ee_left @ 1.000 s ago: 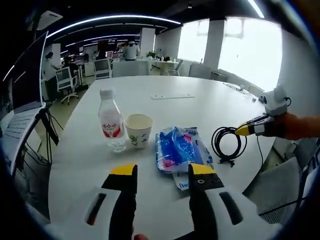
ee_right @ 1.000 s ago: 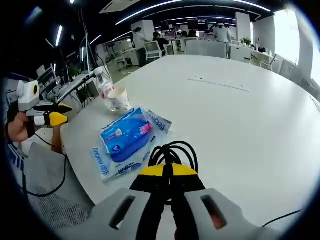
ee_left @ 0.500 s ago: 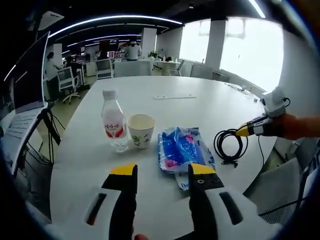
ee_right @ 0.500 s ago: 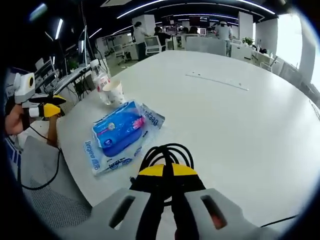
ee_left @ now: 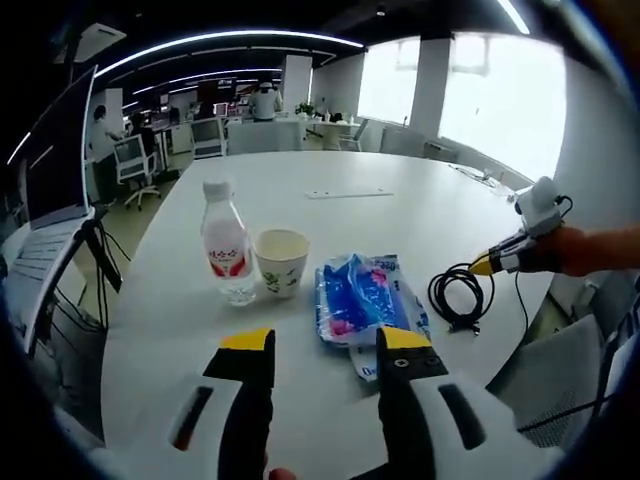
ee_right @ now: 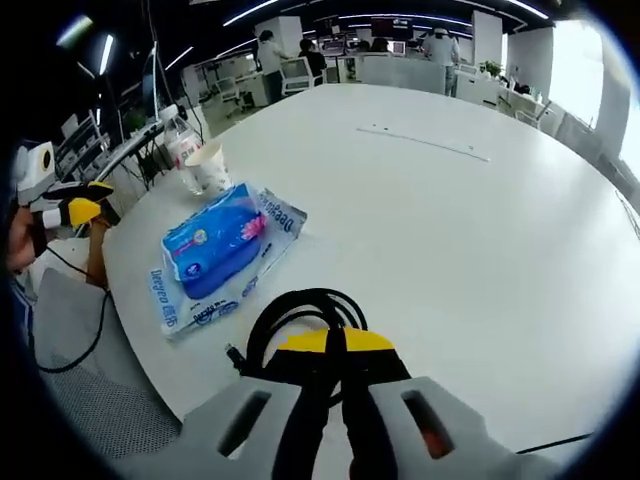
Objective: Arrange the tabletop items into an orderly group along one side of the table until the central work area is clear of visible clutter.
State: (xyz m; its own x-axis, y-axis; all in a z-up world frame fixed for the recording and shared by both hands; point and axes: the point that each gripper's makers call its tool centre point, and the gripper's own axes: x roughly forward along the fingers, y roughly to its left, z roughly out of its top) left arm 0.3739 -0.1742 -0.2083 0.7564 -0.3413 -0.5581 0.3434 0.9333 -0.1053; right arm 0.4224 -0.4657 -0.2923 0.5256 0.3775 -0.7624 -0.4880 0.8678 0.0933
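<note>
With its jaws clamped on the coiled black cable (ee_right: 300, 318), the right claw (ee_right: 334, 345) has drawn it from the glossy blue tissue pack (ee_right: 212, 246) along the white surface (ee_right: 450, 230) edge; the left claw (ee_left: 322, 345) stays parted, empty.

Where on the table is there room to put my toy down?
Lots of bare table lies beyond the tissue pack and cable, out to the thin strip far across. It is crowded along the near edge: bottle, cup, tissue pack and cable sit in a row there.
</note>
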